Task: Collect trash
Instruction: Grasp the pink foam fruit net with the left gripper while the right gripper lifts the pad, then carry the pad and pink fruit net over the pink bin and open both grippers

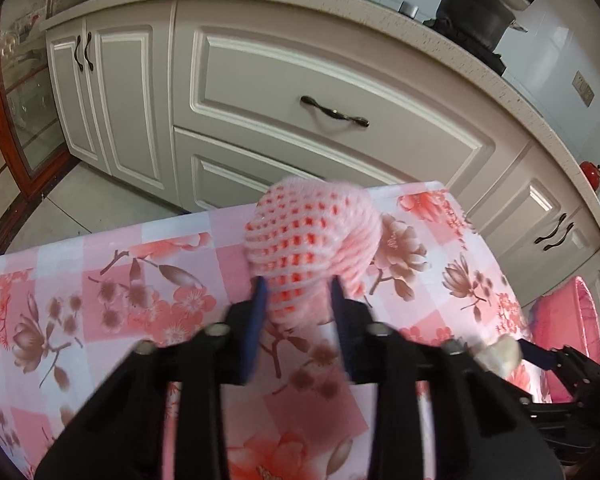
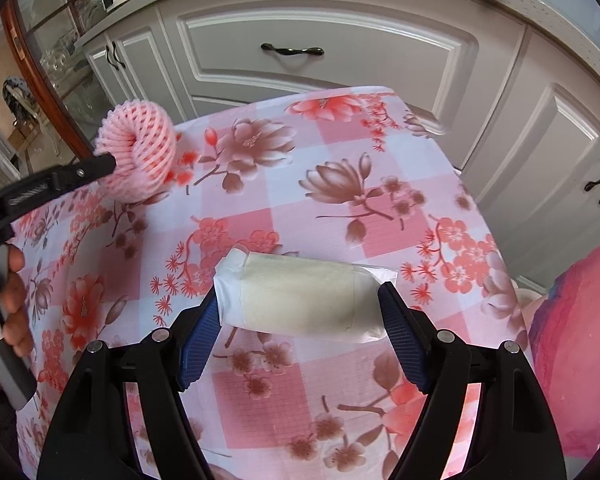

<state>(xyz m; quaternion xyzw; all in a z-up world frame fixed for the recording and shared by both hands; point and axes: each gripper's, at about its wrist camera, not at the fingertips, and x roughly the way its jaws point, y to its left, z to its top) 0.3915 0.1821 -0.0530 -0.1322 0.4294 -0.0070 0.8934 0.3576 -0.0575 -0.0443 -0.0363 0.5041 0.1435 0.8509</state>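
We hold the pink foam fruit net (image 1: 306, 236) clamped between the fingers of the left gripper (image 1: 298, 296), over the far left part of the table with the pink floral checked cloth (image 2: 340, 152), while the right gripper (image 2: 300, 308) stands with fingers apart on either side of the white paper-wrapped roll (image 2: 300, 294) lying near the table's near edge. To do this well, we judge, the right should close squarely across the roll's ends before lifting, and both pieces should go to the pink bag (image 2: 580, 340) beside the right edge
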